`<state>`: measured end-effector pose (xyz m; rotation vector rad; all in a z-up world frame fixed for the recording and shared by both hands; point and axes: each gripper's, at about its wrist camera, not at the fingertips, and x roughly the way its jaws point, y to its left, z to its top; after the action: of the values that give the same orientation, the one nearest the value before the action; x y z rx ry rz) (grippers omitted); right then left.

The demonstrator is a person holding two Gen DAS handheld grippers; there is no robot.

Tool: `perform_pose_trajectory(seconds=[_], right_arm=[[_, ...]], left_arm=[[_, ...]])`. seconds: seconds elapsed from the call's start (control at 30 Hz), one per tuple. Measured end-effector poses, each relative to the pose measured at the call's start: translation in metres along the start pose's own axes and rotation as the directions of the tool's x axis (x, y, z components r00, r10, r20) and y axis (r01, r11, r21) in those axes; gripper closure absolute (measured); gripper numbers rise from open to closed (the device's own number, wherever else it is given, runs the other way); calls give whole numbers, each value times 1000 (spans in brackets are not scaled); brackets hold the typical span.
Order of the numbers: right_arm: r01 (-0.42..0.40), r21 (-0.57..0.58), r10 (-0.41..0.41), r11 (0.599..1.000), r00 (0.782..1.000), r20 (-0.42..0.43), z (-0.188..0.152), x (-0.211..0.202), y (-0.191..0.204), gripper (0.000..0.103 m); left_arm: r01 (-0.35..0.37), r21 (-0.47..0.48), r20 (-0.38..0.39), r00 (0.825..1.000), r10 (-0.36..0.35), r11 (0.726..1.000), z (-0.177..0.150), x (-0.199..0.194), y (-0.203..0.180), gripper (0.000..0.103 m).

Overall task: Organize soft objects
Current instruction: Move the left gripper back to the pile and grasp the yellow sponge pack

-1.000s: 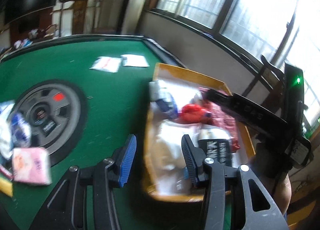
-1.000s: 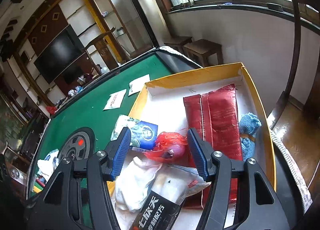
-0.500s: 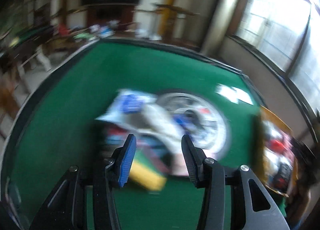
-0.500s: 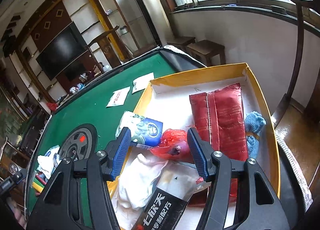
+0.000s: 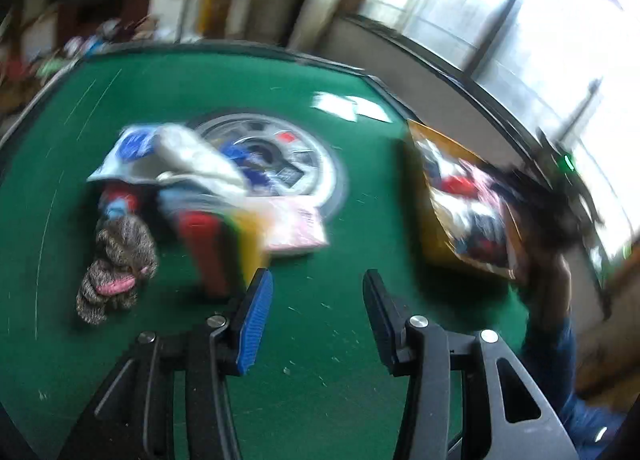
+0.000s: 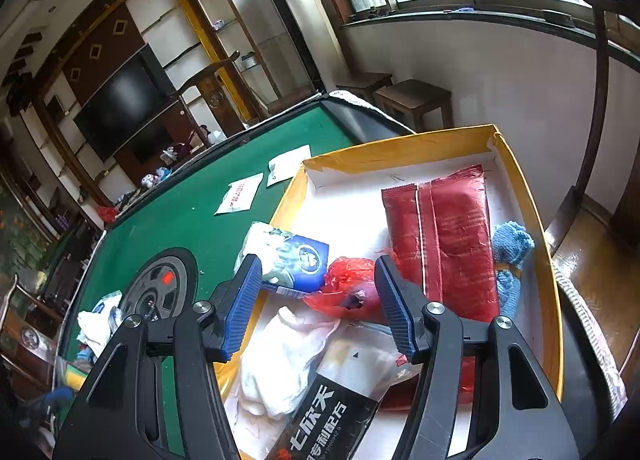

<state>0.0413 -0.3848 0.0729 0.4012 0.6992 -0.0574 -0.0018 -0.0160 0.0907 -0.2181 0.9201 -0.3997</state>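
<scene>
Already the yellow box (image 6: 532, 220) holds several soft items, while a pile (image 5: 192, 184) waits on the green table (image 5: 312, 340). Both the left gripper (image 5: 316, 312) and right gripper (image 6: 318, 304) are spread apart, grasping nothing.

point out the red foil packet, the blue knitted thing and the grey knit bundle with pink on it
red foil packet (image 6: 456, 244), right wrist view, middle of its crinkled face
blue knitted thing (image 6: 510, 248), right wrist view, its upper bunched part
grey knit bundle (image 5: 120, 260), left wrist view, middle of the knit body
</scene>
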Motion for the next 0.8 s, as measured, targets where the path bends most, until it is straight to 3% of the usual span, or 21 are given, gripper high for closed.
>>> perform_pose_trajectory(seconds=[0.1,0.2,0.3,0.47,0.67,0.8], right_arm=[[0,-9,0,1000,1000,-2,-1,0,2,44],[-1,-9,1,1000,1000,-10,-3,1,3,44],[0,-2,0,1000,1000,-12,-3,1,1,44],[-1,-10,1,1000,1000,-15,-4,2,4,44],[-2,-12,2,1000,1000,-16,-5,1,5,44],[-9,-20,9,1000,1000,-8,-6,-1,8,44]], left_arm=[[-60,31,13,998,60,998,-1,0,-1,56],[-82,-52,10,997,83,995,1,3,18,56],[-151,-125,14,988,154,981,2,6,32,55],[-175,-195,-18,984,175,965,8,25,44,55],[-340,-160,-32,940,340,926,18,46,40,55],[-390,-144,-49,921,387,910,20,58,43,52]])
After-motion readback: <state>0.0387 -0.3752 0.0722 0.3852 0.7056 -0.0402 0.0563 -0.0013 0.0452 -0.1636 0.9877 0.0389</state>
